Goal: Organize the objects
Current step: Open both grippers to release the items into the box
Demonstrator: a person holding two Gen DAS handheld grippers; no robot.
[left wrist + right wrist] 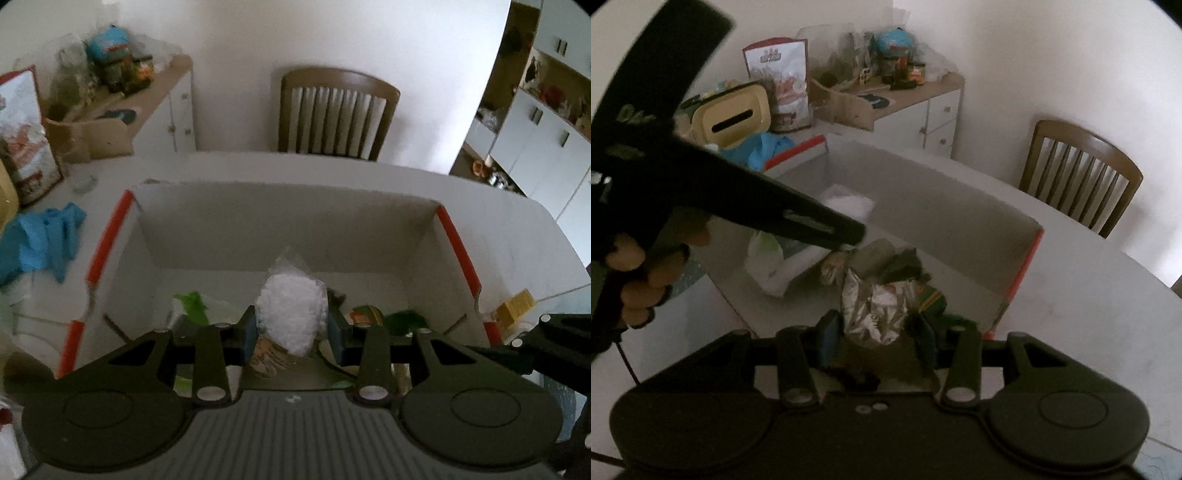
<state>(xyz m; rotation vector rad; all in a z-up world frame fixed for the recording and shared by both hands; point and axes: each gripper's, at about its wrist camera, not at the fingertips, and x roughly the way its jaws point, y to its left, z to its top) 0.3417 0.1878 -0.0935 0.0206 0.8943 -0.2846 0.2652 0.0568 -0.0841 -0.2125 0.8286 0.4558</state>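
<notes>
My left gripper (291, 328) is shut on a clear bag of white grains (291, 310) and holds it over the open white cardboard box with red edges (258, 210). The bag also shows in the right wrist view (849, 203), past the left gripper's body (812, 221). My right gripper (877, 332) is shut on a crumpled silver foil packet (875, 314) low inside the box (942, 206). Several packets lie on the box floor, among them a white and green bag (768, 262) and dark green packets (905, 266).
The box stands on a white table (517, 236). A blue cloth (44, 240) and a printed bag (26, 136) lie left of it, a yellow container (731, 114) behind. A wooden chair (336, 110) and a cluttered white cabinet (173, 99) stand beyond.
</notes>
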